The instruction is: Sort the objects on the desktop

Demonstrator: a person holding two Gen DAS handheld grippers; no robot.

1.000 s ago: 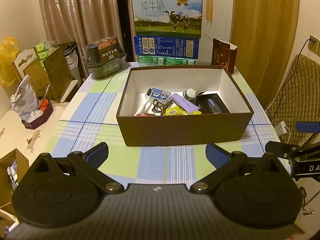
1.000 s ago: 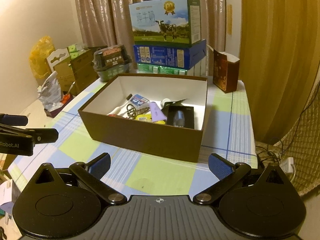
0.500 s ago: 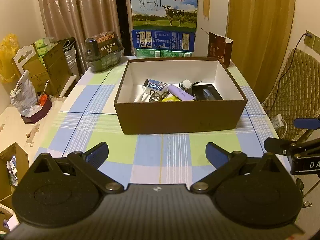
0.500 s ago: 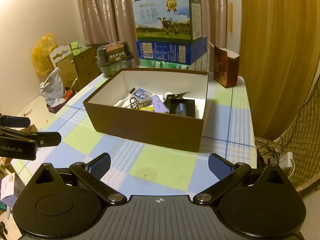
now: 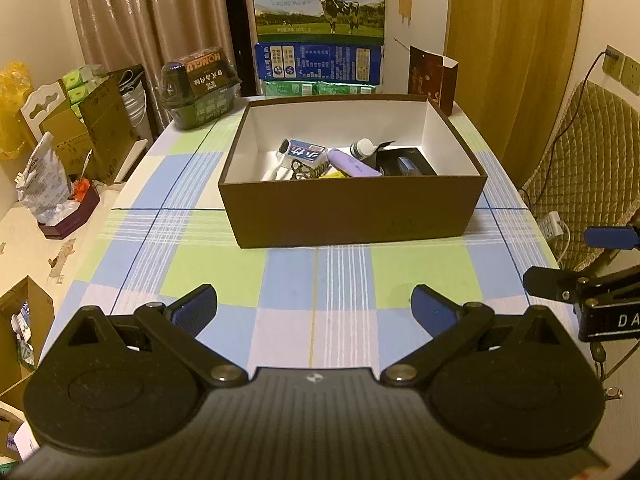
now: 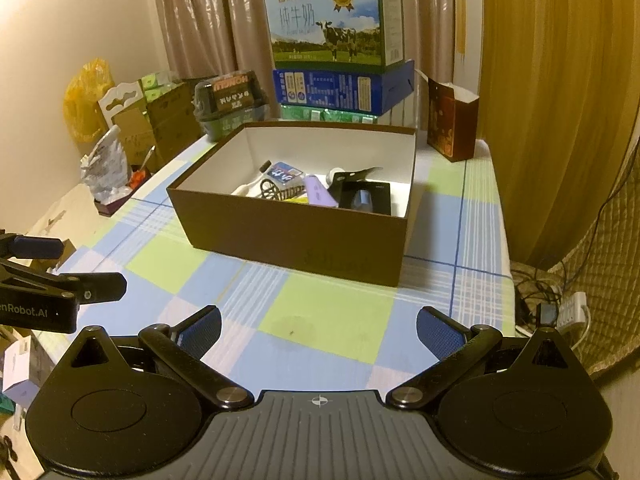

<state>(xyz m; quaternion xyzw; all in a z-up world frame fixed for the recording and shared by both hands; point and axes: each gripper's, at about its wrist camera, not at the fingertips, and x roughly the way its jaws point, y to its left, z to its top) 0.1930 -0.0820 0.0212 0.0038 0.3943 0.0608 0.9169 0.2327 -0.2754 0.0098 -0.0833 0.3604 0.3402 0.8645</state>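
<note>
A brown cardboard box (image 5: pixel 352 212) with a white inside stands on the checked tablecloth (image 5: pixel 316 276); it also shows in the right wrist view (image 6: pixel 296 240). Inside lie several small items: a purple case (image 5: pixel 354 163), a blue-and-white pack (image 5: pixel 306 150), a black box (image 5: pixel 408 166), a small white bottle (image 5: pixel 363 146), a yellow item and a dark clip. My left gripper (image 5: pixel 314 306) is open and empty above the cloth, short of the box. My right gripper (image 6: pixel 318 330) is open and empty to its right.
Stacked milk cartons (image 5: pixel 320 0) stand behind the box, with a dark snack tub (image 5: pixel 198 84) at the back left and a brown paper bag (image 5: pixel 432 80) at the back right. A quilted chair (image 5: pixel 580 152) stands right of the table. Cardboard boxes (image 5: pixel 84 124) stand to the left.
Both grippers have drawn back from the box, which now looks smaller and farther away. Both stay open and empty.
</note>
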